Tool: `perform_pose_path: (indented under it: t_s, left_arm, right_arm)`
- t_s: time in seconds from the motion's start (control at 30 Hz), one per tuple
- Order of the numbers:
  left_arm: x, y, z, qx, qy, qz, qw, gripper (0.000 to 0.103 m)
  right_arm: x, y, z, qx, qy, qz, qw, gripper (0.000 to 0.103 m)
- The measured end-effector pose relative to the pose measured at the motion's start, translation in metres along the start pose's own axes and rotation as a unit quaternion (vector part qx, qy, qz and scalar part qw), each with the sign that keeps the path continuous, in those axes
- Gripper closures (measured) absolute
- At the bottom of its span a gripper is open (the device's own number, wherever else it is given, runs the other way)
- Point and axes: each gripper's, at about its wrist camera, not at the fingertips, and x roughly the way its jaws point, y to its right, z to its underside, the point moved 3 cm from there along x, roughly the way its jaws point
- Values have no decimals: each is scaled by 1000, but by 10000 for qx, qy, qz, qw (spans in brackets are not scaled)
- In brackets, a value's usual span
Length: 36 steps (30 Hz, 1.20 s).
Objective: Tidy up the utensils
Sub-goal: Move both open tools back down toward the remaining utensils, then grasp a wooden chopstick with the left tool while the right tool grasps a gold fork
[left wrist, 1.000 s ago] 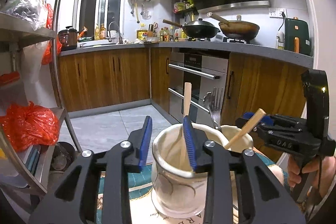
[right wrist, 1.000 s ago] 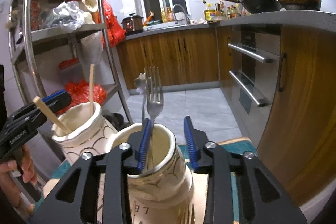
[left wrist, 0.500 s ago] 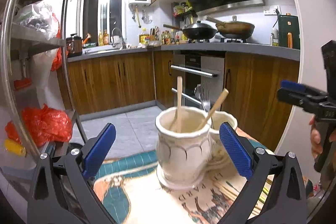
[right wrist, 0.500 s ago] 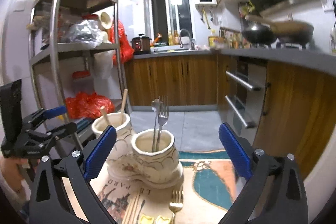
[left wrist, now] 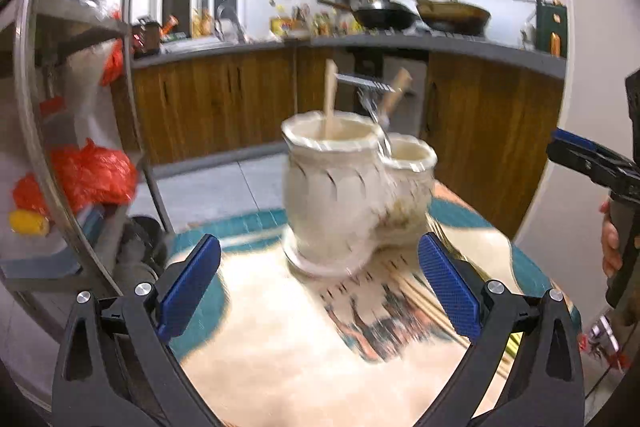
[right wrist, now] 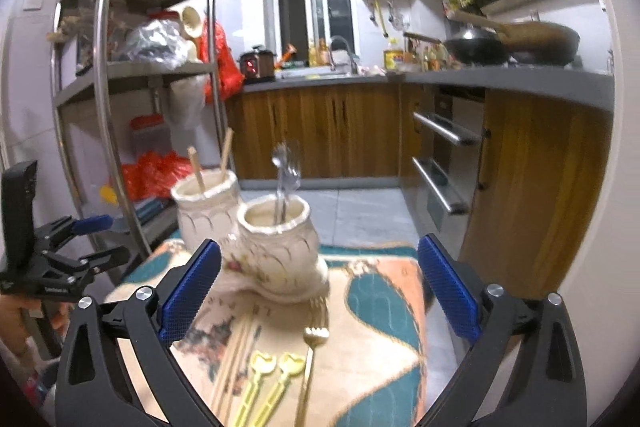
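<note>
Two cream ceramic jars stand side by side on a patterned cloth. The jar (left wrist: 332, 195) nearer my left gripper holds two wooden chopsticks (left wrist: 330, 95). The other jar (right wrist: 280, 243) holds a metal fork and spoon (right wrist: 284, 171). My left gripper (left wrist: 318, 247) is open wide with nothing between its blue pads, a short way back from its jar. My right gripper (right wrist: 319, 245) is also open wide and empty, behind the fork jar. Each gripper shows in the other's view: the left gripper (right wrist: 102, 239), the right gripper (left wrist: 564, 147). A gold fork (right wrist: 312, 343), two yellow plastic utensils (right wrist: 260, 367) and loose chopsticks (right wrist: 236, 347) lie on the cloth.
A metal shelf rack (right wrist: 104, 75) with bags stands close on the left of the table. Wooden cabinets (right wrist: 532, 195) and an oven (right wrist: 440, 163) lie beyond the table's far edge. A hand (left wrist: 610, 247) holds the right gripper's handle.
Both grippers opened from narrow to wide and drew back from the jars. The chopstick now stands in the left jar and the fork in the right jar, both let go.
</note>
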Motion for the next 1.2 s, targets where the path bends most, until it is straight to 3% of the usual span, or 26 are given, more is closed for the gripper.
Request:
perform_pose_path:
  t_s: [0.23, 0.43, 0.53, 0.83, 1.1, 1.2]
  left_arm:
    - [16, 30, 30, 169, -505, 229, 9983, 6]
    - [44, 55, 54, -187, -1250, 422, 9911, 6]
    - [57, 67, 65, -121, -1515, 133, 9883, 6]
    - [66, 78, 78, 48, -1840, -190, 9827, 5]
    - [68, 76, 78, -212, -1956, -320, 9799, 5]
    - [69, 75, 77, -200, -1974, -264, 9798, 14]
  right_arm:
    - [7, 16, 28, 174, -488, 161, 9985, 5]
    - [11, 21, 49, 218, -840, 249, 9959, 5]
    - [14, 22, 60, 220, -1022, 282, 9941, 5]
    - [22, 24, 80, 262, -1365, 229, 9900, 5]
    - [32, 22, 95, 191, -1745, 218, 9842, 6]
    - [37, 16, 102, 94, -1929, 129, 9811, 12]
